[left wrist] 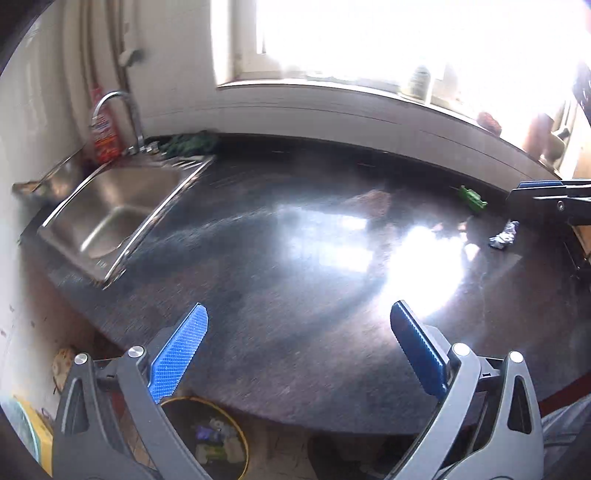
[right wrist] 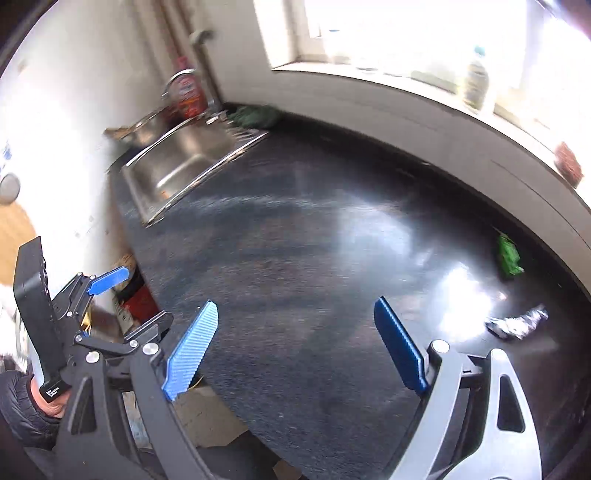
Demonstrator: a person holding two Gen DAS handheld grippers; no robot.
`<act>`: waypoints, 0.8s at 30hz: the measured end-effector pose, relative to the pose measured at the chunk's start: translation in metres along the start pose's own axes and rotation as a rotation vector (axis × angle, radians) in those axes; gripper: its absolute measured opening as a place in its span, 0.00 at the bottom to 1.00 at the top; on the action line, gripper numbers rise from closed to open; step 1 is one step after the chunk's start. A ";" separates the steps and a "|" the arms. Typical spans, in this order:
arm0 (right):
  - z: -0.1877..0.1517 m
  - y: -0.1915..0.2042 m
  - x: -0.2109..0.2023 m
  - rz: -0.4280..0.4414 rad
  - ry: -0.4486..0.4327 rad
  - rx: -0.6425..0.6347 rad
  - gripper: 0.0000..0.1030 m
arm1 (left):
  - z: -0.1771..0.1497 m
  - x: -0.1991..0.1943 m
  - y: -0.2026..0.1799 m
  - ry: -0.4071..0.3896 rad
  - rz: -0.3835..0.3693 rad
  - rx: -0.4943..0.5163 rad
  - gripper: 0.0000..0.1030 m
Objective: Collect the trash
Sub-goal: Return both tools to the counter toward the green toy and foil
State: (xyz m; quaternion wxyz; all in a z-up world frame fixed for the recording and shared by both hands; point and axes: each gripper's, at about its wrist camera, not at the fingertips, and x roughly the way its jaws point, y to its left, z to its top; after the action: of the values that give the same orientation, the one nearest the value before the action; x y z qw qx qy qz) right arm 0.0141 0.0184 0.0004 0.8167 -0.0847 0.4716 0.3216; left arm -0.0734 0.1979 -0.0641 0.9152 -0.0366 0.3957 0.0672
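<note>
Left tongs [left wrist: 299,339] and right tongs [right wrist: 295,339] both spread wide, empty, above dark bench [left wrist: 295,295]. Foil scrap [left wrist: 503,236] and green wrapper [left wrist: 472,198] at right; bin [left wrist: 207,439] lower left.

Ahead of the gripper, a bright window [left wrist: 369,37] glares on the dark speckled countertop [left wrist: 280,295]. A steel sink [left wrist: 122,214] sits far left by white walls [left wrist: 177,85].

bin [left wrist: 207,439]: partly behind left fingers, contents blurred
bottle label [left wrist: 105,136]: unreadable
window [left wrist: 406,33]: blown out
</note>
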 end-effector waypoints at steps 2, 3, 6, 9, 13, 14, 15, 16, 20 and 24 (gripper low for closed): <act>-0.007 -0.041 -0.019 -0.081 -0.032 0.091 0.81 | 0.025 0.011 -0.034 -0.006 -0.062 0.057 0.94; -0.012 -0.061 -0.028 -0.114 -0.045 0.135 0.81 | 0.034 0.016 -0.051 -0.010 -0.090 0.081 0.94; -0.034 -0.112 -0.055 -0.204 -0.077 0.263 0.81 | 0.057 0.028 -0.103 -0.013 -0.178 0.158 0.94; -0.058 -0.150 -0.079 -0.273 -0.092 0.357 0.81 | 0.065 0.033 -0.148 -0.014 -0.232 0.233 0.94; -0.084 -0.181 -0.093 -0.322 -0.097 0.440 0.81 | 0.065 0.034 -0.183 -0.005 -0.269 0.306 0.94; -0.089 -0.187 -0.097 -0.329 -0.098 0.453 0.81 | 0.065 0.035 -0.188 -0.001 -0.278 0.318 0.94; -0.091 -0.191 -0.098 -0.331 -0.099 0.463 0.81 | 0.064 0.037 -0.192 0.003 -0.285 0.328 0.94; -0.093 -0.195 -0.100 -0.333 -0.102 0.473 0.81 | 0.064 0.039 -0.195 0.007 -0.285 0.336 0.94; -0.093 -0.201 -0.099 -0.339 -0.106 0.482 0.81 | 0.064 0.048 -0.201 0.028 -0.280 0.352 0.94; -0.088 -0.208 -0.089 -0.331 -0.094 0.483 0.81 | 0.069 0.060 -0.206 0.052 -0.269 0.350 0.94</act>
State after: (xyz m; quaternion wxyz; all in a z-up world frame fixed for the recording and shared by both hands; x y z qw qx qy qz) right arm 0.0462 -0.2225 -0.0078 0.8755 0.0516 0.4759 0.0662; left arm 0.0488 0.0085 -0.0579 0.8977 0.0686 0.4165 -0.1264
